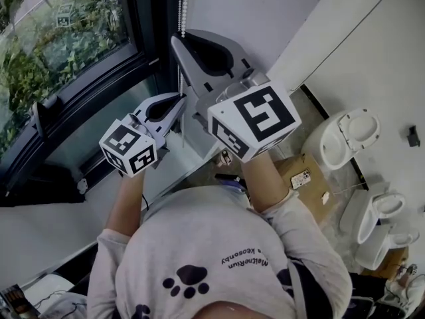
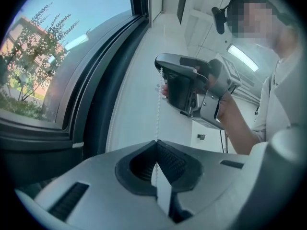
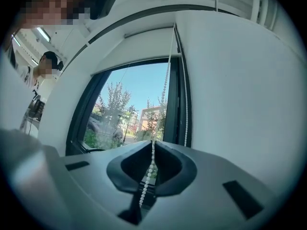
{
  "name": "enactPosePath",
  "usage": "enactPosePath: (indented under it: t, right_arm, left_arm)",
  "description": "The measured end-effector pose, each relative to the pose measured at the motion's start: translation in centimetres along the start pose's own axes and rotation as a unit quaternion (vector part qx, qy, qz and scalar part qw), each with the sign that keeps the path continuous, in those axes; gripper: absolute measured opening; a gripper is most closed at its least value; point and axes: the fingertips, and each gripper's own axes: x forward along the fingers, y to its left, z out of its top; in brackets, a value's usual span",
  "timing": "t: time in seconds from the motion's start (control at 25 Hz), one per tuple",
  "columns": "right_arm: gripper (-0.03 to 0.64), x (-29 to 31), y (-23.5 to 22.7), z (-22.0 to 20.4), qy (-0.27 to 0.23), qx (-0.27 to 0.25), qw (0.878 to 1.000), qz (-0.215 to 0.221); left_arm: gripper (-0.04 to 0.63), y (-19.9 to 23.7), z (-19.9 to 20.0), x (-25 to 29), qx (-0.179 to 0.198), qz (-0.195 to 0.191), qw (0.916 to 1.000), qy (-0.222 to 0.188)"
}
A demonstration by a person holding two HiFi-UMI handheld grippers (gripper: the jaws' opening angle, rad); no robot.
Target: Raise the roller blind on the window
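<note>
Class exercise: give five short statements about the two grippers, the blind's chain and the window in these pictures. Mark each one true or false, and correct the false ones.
1. The right gripper is shut on the bead chain. True.
2. The left gripper is open and holds nothing. False: it is shut on the same chain.
3. The right gripper grips the chain above the left one. True.
4. Through the window only a brick wall shows. False: trees, blue sky and buildings show.
5. The person's shirt bears a dark paw print. True.
</note>
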Motion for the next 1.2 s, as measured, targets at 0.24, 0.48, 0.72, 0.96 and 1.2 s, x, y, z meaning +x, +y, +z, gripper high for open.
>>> enactPosePath:
  t: [0.24, 0.48, 0.72, 0.96, 1.2]
  right_arm:
    - [0.02, -0.7, 0.2, -4.0, 0.02, 0.011, 1.0, -0.015]
    - [0.02, -1.2, 0.6, -6.7, 0.029, 0.014, 0.999, -0.025]
    - [0.02, -1.7, 1.0, -9.5, 0.046, 0.027, 0.998, -0.028]
    - [0.02, -2.0, 1.5, -12.5, 0.069, 0.032, 0.997, -0.031]
    - [0.02, -2.2, 1.6, -14.6, 0.085, 0.037, 0.995, -0.035]
  left_arm:
    - [0.008, 0.6, -4.0, 0.1, -0.008, 0.012, 0.9996, 0.024]
    - [0.008, 0.8, -6.7, 0.2, -0.016, 0.019, 0.9991, 0.033]
    - [0.008, 1.3, -9.5, 0.1, -0.019, 0.033, 0.9978, 0.054]
    - [0.008, 1.5, -12.5, 0.0, -0.028, 0.039, 0.9965, 0.069]
    - [0.008, 2.0, -14.6, 0.0, -0.029, 0.047, 0.9948, 0.085]
